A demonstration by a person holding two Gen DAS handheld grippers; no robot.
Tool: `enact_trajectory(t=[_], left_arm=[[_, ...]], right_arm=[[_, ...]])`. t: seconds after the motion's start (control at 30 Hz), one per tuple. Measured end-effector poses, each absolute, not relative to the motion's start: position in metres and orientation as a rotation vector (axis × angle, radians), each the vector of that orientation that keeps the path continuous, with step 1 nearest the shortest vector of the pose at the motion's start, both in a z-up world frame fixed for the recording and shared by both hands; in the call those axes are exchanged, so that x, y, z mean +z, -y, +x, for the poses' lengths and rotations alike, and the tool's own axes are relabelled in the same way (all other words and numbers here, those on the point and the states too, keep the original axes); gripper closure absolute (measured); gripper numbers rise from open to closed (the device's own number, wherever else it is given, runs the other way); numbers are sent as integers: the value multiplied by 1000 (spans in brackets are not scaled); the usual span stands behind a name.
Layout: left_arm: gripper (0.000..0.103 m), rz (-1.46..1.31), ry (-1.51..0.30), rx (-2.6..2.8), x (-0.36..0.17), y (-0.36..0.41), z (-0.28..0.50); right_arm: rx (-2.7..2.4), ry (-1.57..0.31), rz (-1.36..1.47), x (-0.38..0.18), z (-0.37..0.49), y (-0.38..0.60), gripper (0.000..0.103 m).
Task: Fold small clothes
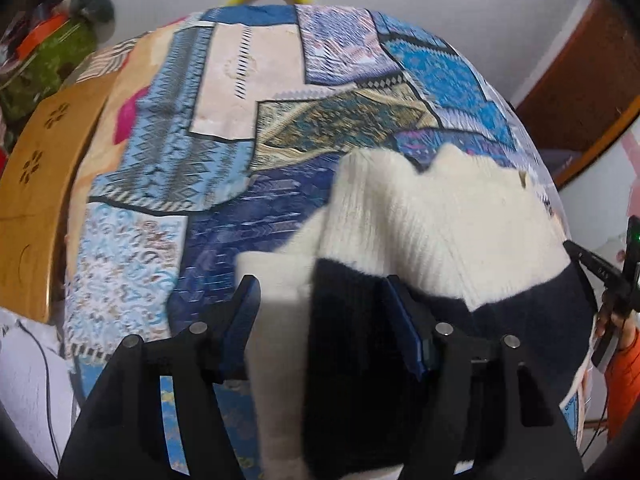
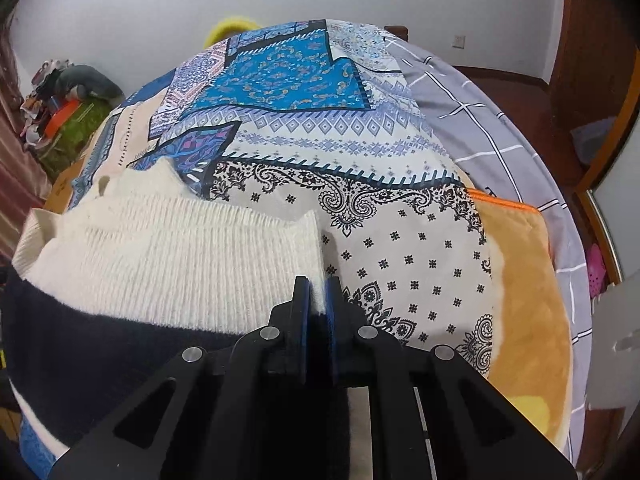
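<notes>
The left gripper (image 1: 320, 312) pinches the cream-and-navy knit sweater (image 1: 420, 232) between its fingers; the right gripper (image 2: 317, 300) clamps the sweater's cream edge over the patchwork bedspread (image 2: 400, 240).

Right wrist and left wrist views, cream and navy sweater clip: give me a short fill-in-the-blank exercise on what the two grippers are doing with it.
1. The right gripper has its fingers pinched on the ______ part of the cream and navy ribbed knit sweater.
2. The sweater lies on a patchwork-print ______.
3. Between the left gripper fingers sits cream and ______ knit.
4. Beside the bedspread's right edge lies an ______ plush blanket.

Missing words: cream; bedspread; navy; orange
</notes>
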State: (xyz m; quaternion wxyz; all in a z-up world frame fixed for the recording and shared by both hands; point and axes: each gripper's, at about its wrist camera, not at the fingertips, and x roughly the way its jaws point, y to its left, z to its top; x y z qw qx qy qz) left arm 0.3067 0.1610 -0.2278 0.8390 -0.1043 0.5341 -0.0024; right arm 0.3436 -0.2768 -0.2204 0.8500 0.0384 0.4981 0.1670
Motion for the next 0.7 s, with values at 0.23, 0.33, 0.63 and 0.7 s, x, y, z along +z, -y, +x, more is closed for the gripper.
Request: enact_trajectory(t=[0.23,0.33,0.63,0.7], left_arm=[[83,-180,-1125,-12,-234,-147,316],[89,-183,-1085,12,-226,-152,310],[95,-203,-1032,59,-213,-168,291],[95,-211,-1070,53,-223,-169,292]], right_arm=[[365,-1067,62,-220,338,278,93],[362,-1065,49,-218,338,278,92],[383,-982,8,-186,330,270,71],[401,-969,-5,-179,328,264,66]])
